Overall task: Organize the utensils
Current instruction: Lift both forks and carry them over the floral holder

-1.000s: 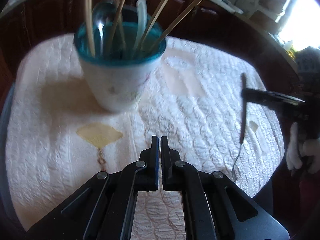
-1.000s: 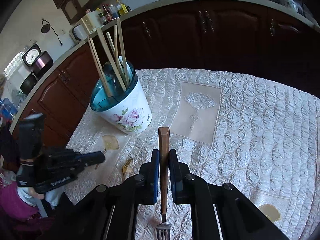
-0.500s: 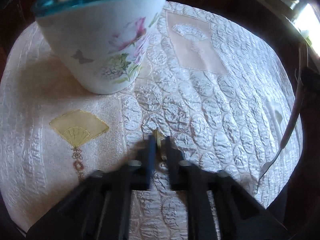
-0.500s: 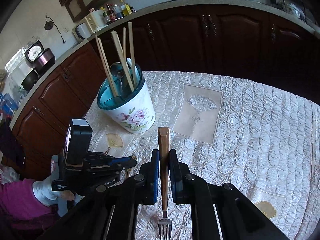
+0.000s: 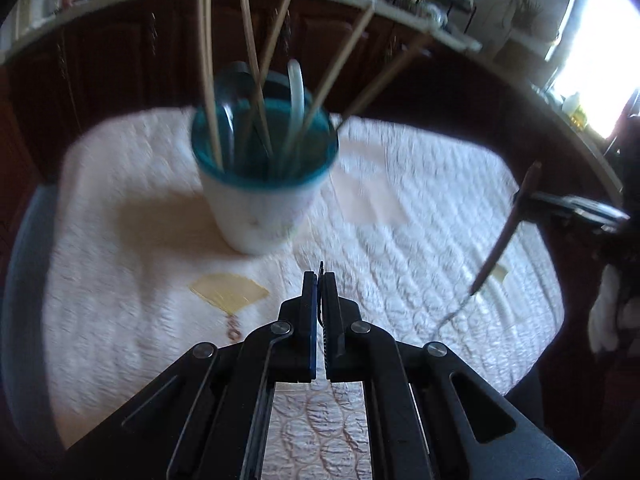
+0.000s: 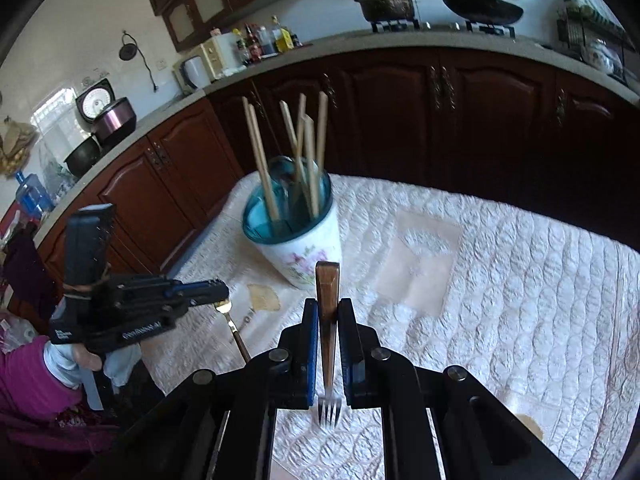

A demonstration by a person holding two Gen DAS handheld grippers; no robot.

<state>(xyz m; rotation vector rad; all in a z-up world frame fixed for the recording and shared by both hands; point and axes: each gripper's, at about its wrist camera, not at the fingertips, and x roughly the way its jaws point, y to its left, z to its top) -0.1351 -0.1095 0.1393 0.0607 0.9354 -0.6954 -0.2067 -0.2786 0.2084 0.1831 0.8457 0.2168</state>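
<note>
A white floral cup with a teal rim [image 5: 264,184] stands on the quilted tablecloth and holds several chopsticks and spoons; it also shows in the right wrist view [image 6: 296,236]. My left gripper [image 5: 320,280] is shut on a small gold-ended utensil with a brown handle [image 6: 234,330], which hangs down from the jaws above the cloth. My right gripper [image 6: 328,308] is shut on a brown-handled fork [image 6: 328,332], tines pointing back toward the camera; the fork also shows in the left wrist view [image 5: 506,236].
The white quilted tablecloth [image 6: 500,280] covers the table, with dark wooden cabinets [image 6: 400,120] behind it. The table edge drops off at the left and near sides. A person in purple [image 6: 24,392] is at the lower left.
My left gripper dipped low to the cloth beside the cup, closed on a small utensil and lifted back up with it. My right gripper moved closer to the cup, holding the fork.
</note>
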